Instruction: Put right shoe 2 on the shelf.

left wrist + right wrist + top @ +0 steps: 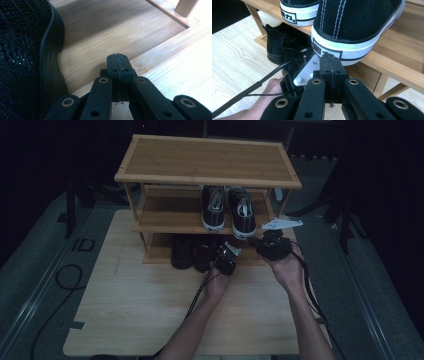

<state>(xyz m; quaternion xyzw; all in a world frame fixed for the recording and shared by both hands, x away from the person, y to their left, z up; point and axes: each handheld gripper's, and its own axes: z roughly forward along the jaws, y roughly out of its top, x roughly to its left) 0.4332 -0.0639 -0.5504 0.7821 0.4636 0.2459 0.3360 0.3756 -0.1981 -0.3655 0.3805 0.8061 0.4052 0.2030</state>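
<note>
Black-and-white sneaker (352, 27) just above right tool (331, 58)

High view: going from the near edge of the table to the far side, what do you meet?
Forearms → left claw → black shoes on the bottom shelf → black-and-white sneakers on the middle shelf → rack's bare top shelf.

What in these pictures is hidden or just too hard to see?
- Pair of black knit shoes on the wooden rack's bottom shelf: high view, toes hidden under the middle shelf.
- Black canvas sneakers with white soles: right gripper view, tops cut off by the frame's edge.
</note>
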